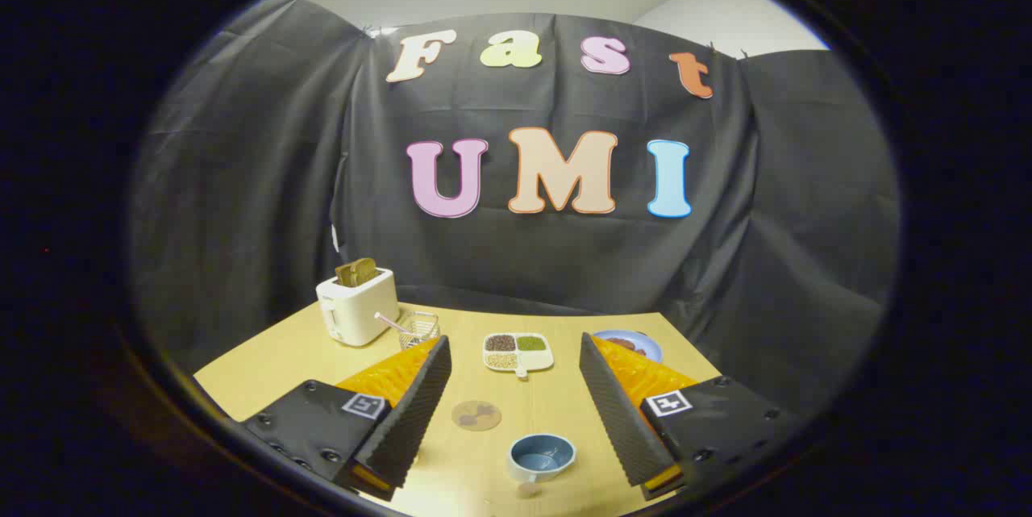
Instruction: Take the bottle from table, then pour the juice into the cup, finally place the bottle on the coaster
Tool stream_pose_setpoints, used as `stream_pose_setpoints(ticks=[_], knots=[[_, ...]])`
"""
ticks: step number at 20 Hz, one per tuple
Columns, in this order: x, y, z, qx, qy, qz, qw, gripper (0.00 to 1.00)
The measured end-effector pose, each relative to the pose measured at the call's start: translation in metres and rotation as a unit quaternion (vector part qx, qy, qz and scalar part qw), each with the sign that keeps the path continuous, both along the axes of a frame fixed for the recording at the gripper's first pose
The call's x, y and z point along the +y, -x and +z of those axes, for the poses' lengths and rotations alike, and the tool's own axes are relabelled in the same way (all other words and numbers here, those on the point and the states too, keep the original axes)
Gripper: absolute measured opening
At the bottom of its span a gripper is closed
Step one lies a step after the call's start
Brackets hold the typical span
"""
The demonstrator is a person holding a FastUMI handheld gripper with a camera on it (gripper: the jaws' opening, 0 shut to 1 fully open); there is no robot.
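Right now, in the gripper view, the jaws stand wide apart with nothing between them — the gripper (516, 412) hangs above the bench (266, 372), looking down and forward over it.

Taking the cup (542, 456) as landmark: it is a small blue cup, upright and empty as far as can be seen, sitting on the bench between the two fingers, a little nearer the right one. Just beyond it and to its left lies the coaster (476, 414), a flat round disc with a mottled pattern, close to the left finger's inner face. Farther beyond the cup is a white divided dish (518, 352) of grains or beans. Beyond and to the cup's right, partly hidden by the right finger, is a blue plate (633, 342) with something dark on it. Well beyond the cup to the left stand a small wire basket (419, 329) and a white toaster (356, 307) with a slice of bread in it.

I cannot place the bottle from this view, so its weight and surface are guesswork. A juice bottle would likely be stiff, smooth-sided and heavier when full — best taken around the mid-body, squarely, so it does not slip when tilted over the cup.

No brand or label can be read on any item; the fingers carry small square marker tags only.
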State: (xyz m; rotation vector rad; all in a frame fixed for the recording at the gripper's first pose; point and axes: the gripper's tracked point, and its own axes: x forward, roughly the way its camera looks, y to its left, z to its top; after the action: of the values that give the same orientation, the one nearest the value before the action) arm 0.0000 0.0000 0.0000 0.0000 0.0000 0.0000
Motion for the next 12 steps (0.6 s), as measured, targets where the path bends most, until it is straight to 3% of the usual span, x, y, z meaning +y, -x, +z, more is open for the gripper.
stream_pose_setpoints(ticks=[12], knots=[[0.021, 0.027, -0.002, -0.002, -0.008, 0.012, 1.0, 1.0]])
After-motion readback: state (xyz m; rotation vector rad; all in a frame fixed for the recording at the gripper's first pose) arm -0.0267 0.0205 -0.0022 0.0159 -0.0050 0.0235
